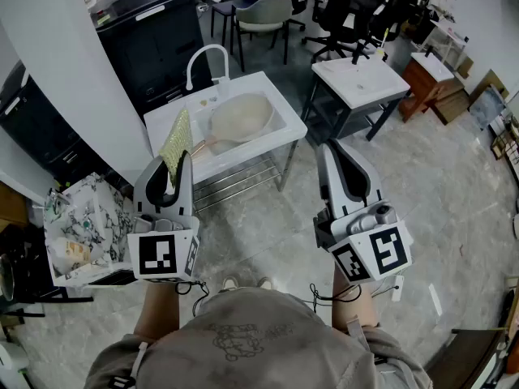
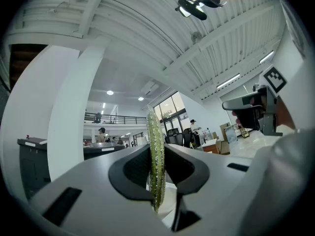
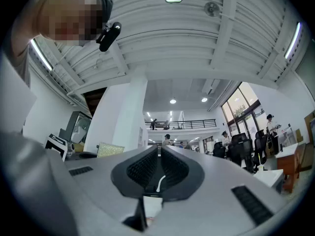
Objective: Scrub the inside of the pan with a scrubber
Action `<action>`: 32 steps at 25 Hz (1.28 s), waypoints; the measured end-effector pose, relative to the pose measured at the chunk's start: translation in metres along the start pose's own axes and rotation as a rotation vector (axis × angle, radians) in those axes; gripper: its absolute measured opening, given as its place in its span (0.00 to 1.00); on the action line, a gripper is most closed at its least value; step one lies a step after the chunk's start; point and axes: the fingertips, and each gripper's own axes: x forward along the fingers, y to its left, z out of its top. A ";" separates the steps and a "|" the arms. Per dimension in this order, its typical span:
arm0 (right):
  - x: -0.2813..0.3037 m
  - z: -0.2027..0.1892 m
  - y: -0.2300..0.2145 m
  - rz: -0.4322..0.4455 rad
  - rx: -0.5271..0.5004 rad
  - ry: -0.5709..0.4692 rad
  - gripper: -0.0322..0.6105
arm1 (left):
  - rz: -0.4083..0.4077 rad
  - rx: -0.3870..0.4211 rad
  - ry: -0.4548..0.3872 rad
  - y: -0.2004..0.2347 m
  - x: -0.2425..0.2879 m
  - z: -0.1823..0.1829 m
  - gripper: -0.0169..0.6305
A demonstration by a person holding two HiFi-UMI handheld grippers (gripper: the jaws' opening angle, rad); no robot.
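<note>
Pan [image 1: 240, 117] in the sink [image 1: 258, 81]; scrubber [image 1: 176, 140] between left gripper [image 1: 172, 167] jaws

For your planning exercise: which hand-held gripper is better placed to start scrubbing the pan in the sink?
Left. The left hand-held gripper is shut on the scrubber, near the pan; the right hand-held gripper is shut and empty.

A white sink stand [image 1: 282, 106] with a curved faucet [image 1: 208, 47] sits upper centre, a white table [image 1: 361, 81] to its right. Lower left, perhaps a patterned bag [image 1: 85, 221].
</note>
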 end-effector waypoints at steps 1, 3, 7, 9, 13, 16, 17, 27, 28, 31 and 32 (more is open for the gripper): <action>0.001 -0.001 -0.002 0.002 0.003 -0.001 0.11 | 0.003 0.000 0.000 0.000 0.001 -0.001 0.15; 0.002 -0.003 -0.005 0.007 0.009 -0.003 0.11 | 0.009 0.002 0.002 -0.002 0.004 -0.001 0.14; 0.001 -0.004 -0.015 0.015 0.026 -0.010 0.11 | 0.024 0.012 0.011 -0.007 0.008 -0.002 0.15; 0.000 -0.005 -0.020 0.022 0.027 -0.007 0.11 | 0.031 0.013 0.016 -0.010 0.010 -0.004 0.14; -0.002 -0.008 -0.027 0.043 0.025 -0.006 0.11 | 0.046 0.017 0.017 -0.016 0.014 -0.005 0.14; -0.004 -0.012 -0.033 0.061 0.036 -0.005 0.11 | 0.050 0.030 0.017 -0.024 0.017 -0.003 0.15; -0.006 -0.014 -0.035 0.064 0.041 -0.004 0.11 | 0.049 0.036 0.017 -0.028 0.017 -0.003 0.15; -0.010 -0.036 -0.044 0.101 0.087 0.019 0.11 | 0.062 0.044 0.032 -0.047 0.021 -0.008 0.15; -0.008 -0.039 -0.046 0.101 0.091 0.023 0.11 | 0.065 0.041 0.031 -0.046 0.022 -0.009 0.15; -0.003 -0.048 -0.049 0.100 0.101 0.033 0.11 | 0.068 0.058 0.038 -0.042 0.029 -0.015 0.15; -0.001 -0.051 -0.051 0.099 0.102 0.037 0.11 | 0.069 0.062 0.040 -0.040 0.032 -0.017 0.15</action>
